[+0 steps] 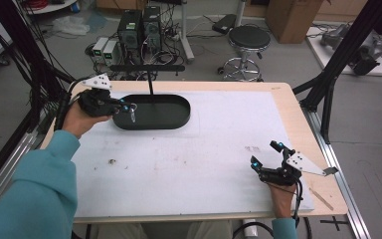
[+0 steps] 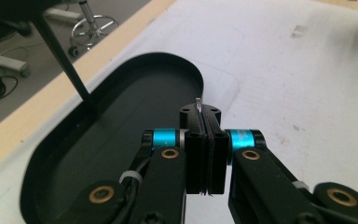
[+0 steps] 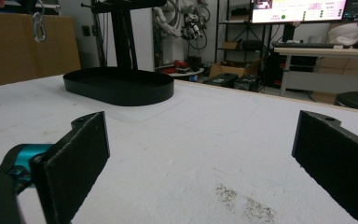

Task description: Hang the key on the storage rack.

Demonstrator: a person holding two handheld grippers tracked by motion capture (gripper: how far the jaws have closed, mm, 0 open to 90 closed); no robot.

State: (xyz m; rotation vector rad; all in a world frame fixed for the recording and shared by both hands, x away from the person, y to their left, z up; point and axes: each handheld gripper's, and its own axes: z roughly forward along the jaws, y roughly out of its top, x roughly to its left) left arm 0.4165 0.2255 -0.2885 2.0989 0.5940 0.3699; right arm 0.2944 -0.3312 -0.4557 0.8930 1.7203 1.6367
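High view: upper left, the left claw [image 1: 128, 108] pinches a small silver clip [image 1: 132, 117] over the black oval tray [image 1: 179, 119]. Left gripper view: clip's edge [image 2: 198, 103] pokes from pressed-together jaws. Right gripper view: the right claw [image 3: 200, 156] gapes wide above the worktop [image 3: 191, 140].

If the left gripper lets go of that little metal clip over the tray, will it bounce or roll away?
Probably not far. The clip looks small, thin and light, so it may bounce slightly. Its flat shape shouldn't roll, and the black tray has a raised rim that should contain it.
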